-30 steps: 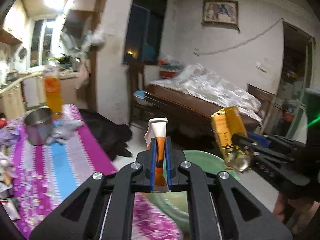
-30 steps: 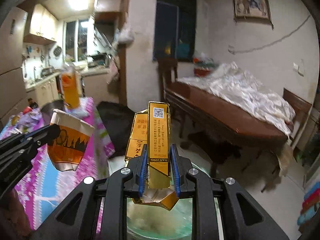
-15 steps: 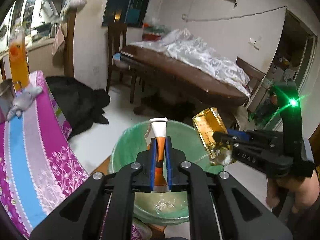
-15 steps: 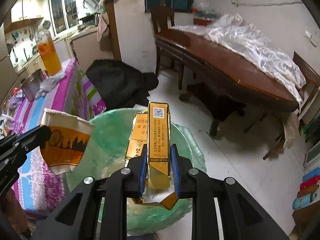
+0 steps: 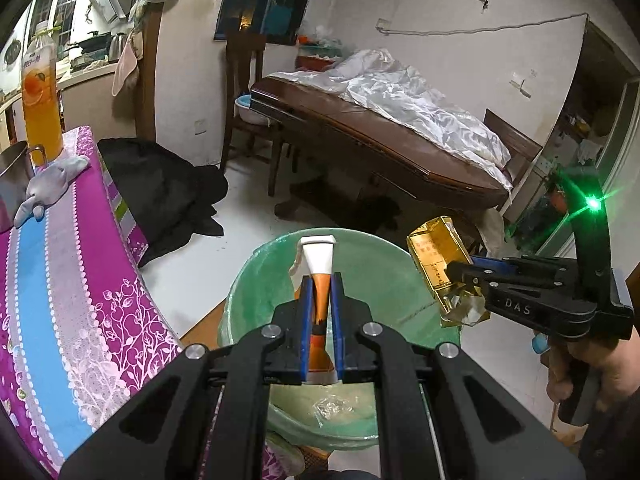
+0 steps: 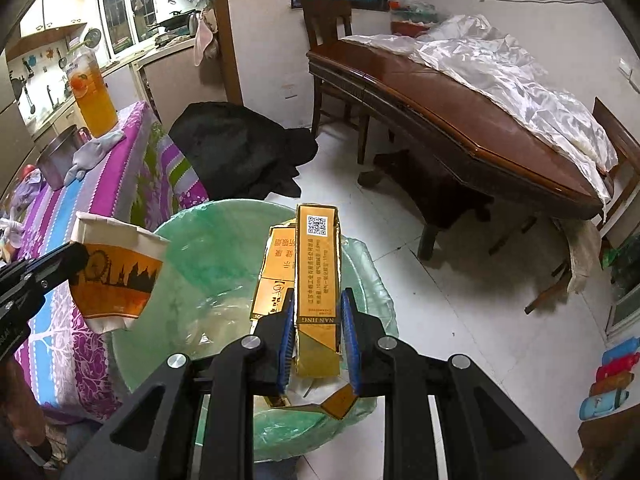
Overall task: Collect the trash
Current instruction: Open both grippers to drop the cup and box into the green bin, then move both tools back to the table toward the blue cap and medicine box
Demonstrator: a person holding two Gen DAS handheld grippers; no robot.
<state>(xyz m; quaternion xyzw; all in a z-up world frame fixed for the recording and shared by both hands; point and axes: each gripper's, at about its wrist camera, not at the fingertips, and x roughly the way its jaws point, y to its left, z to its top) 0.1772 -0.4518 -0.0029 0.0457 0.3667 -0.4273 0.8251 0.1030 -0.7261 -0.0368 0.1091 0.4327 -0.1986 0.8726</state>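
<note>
I have my left gripper [image 5: 320,308] clamped on the paper cup [image 6: 116,276] and my right gripper [image 6: 316,332] on the gold carton [image 6: 318,264], both above the green-lined bin [image 6: 224,248]; releasing comes next.

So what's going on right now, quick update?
Left tool shut on paper cup. Right tool shut on gold cigarette pack. Both over green-lined trash bin. Nothing blocking the drop.

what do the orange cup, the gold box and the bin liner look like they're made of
Orange cup: likely paper, matte print, crushed rim.
Gold box: thin cardboard with shiny metallic finish, torn flaps.
Bin liner: thin translucent green plastic film, wrinkled and glossy.
</note>
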